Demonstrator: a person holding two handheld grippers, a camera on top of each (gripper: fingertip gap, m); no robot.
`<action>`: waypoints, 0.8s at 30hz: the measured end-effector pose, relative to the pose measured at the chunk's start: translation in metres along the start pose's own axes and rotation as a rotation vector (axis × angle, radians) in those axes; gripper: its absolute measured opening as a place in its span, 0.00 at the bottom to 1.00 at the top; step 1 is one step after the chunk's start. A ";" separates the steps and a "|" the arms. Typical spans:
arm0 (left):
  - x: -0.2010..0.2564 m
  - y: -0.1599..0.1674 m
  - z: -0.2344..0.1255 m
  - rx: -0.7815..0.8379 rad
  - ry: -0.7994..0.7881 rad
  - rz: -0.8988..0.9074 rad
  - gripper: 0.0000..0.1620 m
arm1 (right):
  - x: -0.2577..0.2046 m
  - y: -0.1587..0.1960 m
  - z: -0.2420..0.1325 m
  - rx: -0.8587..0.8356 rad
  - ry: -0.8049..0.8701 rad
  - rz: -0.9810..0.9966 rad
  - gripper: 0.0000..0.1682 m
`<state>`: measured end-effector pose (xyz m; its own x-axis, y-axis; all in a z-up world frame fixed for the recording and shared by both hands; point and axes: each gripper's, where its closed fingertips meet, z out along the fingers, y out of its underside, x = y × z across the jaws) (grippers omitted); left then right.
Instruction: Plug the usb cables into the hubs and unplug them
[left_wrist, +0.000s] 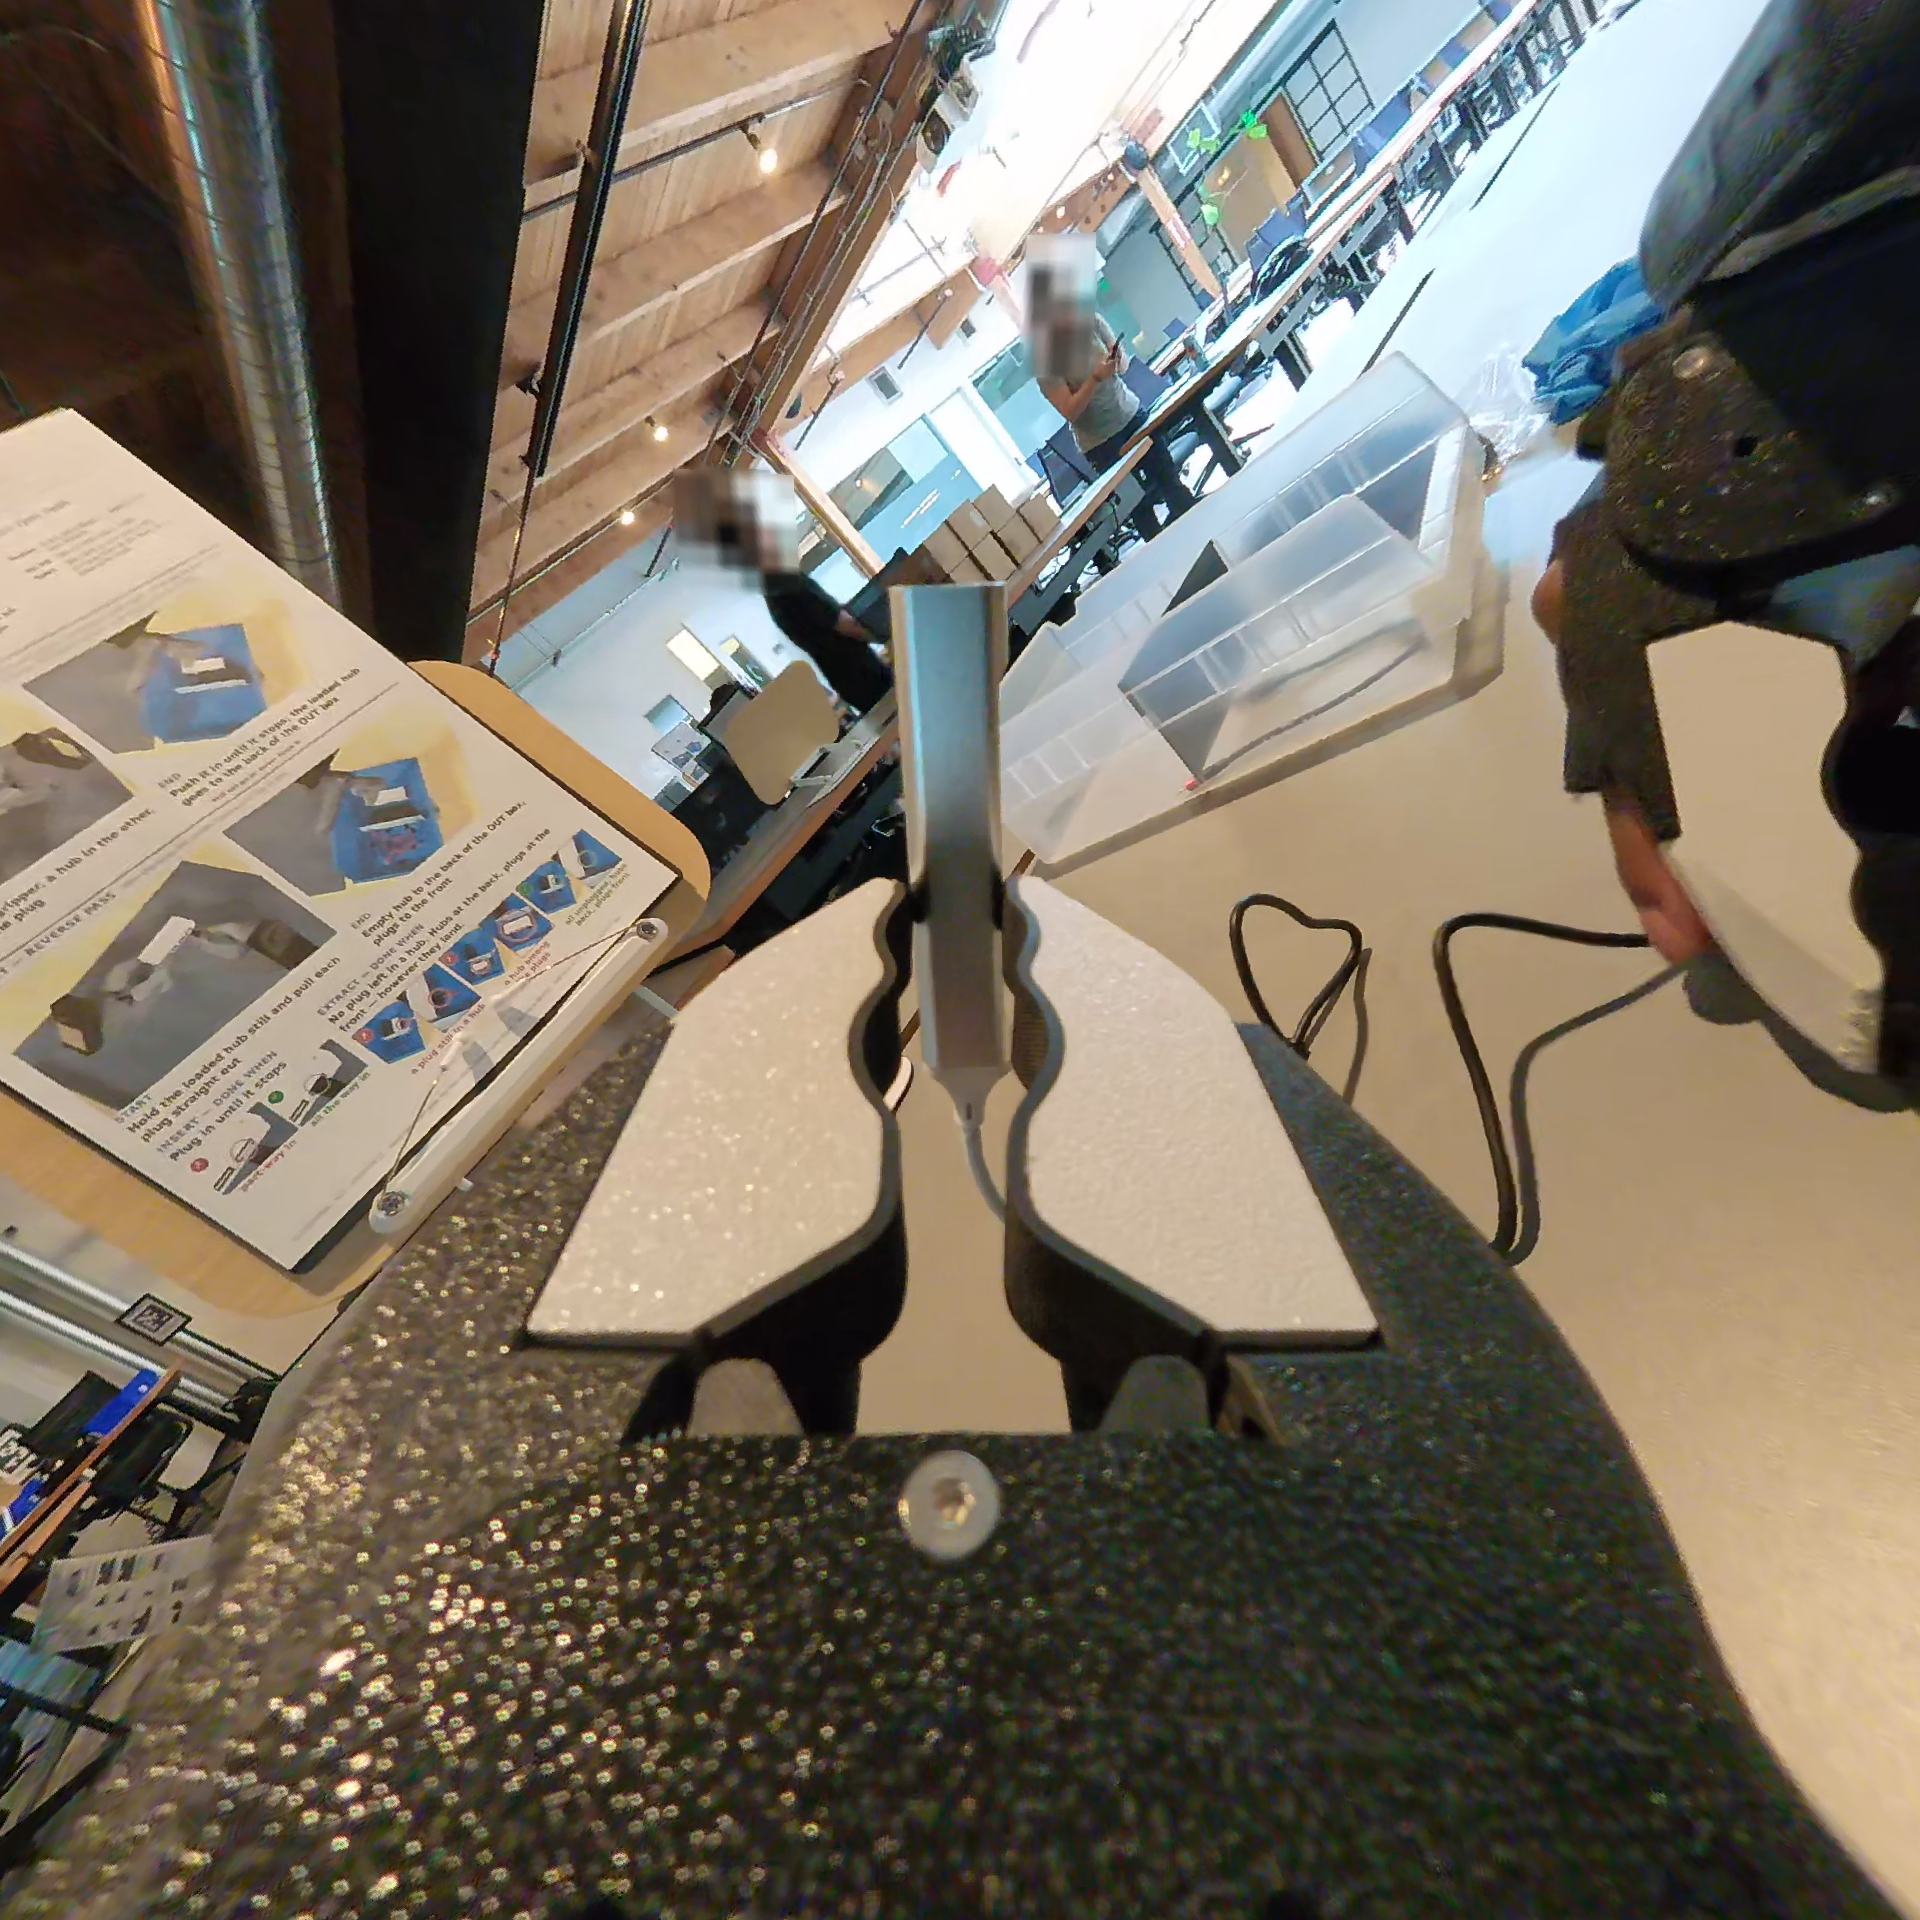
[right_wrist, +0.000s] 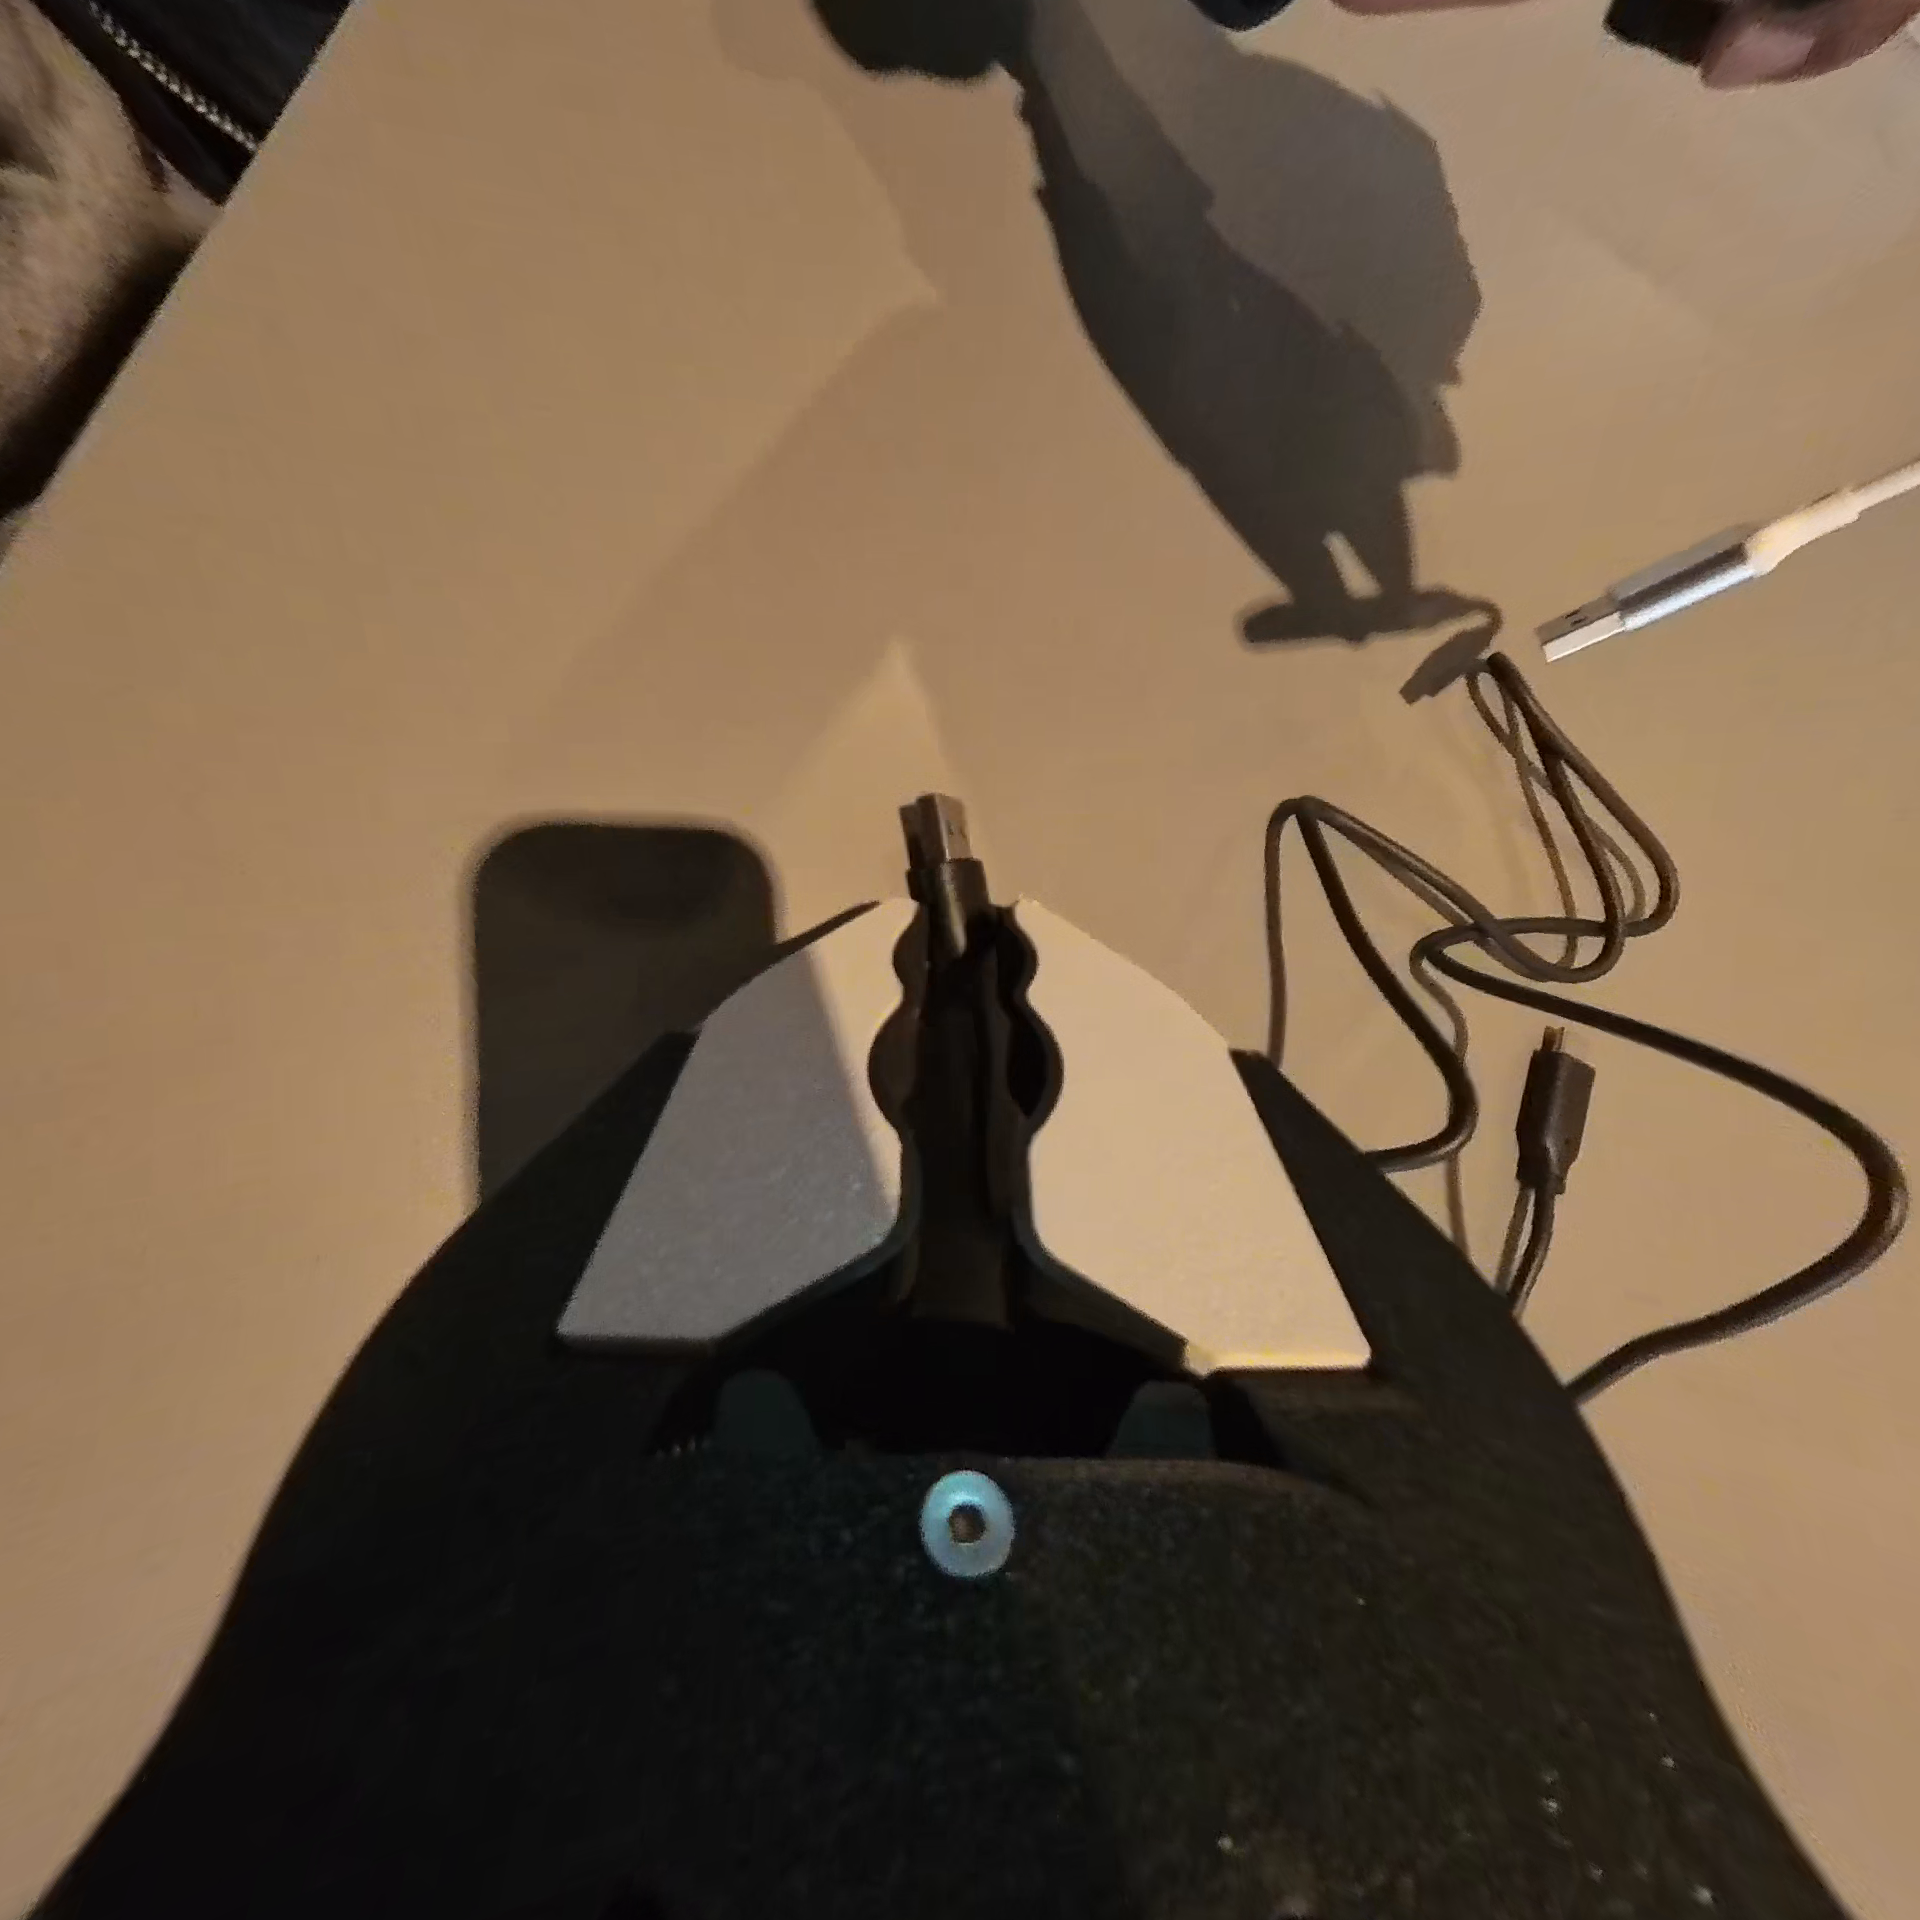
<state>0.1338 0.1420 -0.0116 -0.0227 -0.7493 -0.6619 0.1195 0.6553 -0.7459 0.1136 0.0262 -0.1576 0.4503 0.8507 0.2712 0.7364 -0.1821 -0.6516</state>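
The left gripper (left_wrist: 958, 914) was clamped on a slim silver hub (left_wrist: 951, 790), pinching it about midway along its length. The hub's long axis ran straight out along the fingers, its free end aimed away from the camera and up off the bench (left_wrist: 1351, 1039), while its white lead (left_wrist: 982, 1164) trailed back between the fingers. No plug sat in any part of the hub that showed, though its ports could not be made out from this angle.

The right gripper (right_wrist: 956, 914) was closed on a dark USB plug (right_wrist: 940, 862), with the metal tip poking just past the fingertips and pointing forward and down toward the bench in the right wrist view. Its cable ran back between the fingers, hidden in shadow.

Judged from this, the plugging step was not yet done for this pair: hub and plug were each held, but well apart and not lined up in either view. To the right lay a tangle of black cables (right_wrist: 1558, 914) with another dark connector (right_wrist: 1553, 1117) loose on the bench, and farther off a white cable with a silver USB plug (right_wrist: 1652, 603) pointing left and nearer. On the far side of the bench stood clear plastic bins (left_wrist: 1299, 644), and an instruction sheet (left_wrist: 260, 831) was propped at the left.
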 end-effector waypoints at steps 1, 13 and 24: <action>0.000 0.000 0.000 0.000 0.001 0.001 0.10 | 0.001 0.000 0.001 -0.003 -0.001 0.009 0.07; 0.010 -0.002 -0.001 -0.034 0.015 0.155 0.10 | 0.027 -0.015 -0.015 0.112 0.223 0.044 0.06; 0.027 -0.005 0.001 -0.035 0.054 0.249 0.10 | 0.050 -0.045 -0.081 0.440 0.425 0.186 0.06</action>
<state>0.1337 0.1187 -0.0256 -0.0497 -0.5590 -0.8277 0.0935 0.8224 -0.5611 0.1438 0.0376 -0.0575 0.7781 0.5382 0.3239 0.3913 -0.0118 -0.9202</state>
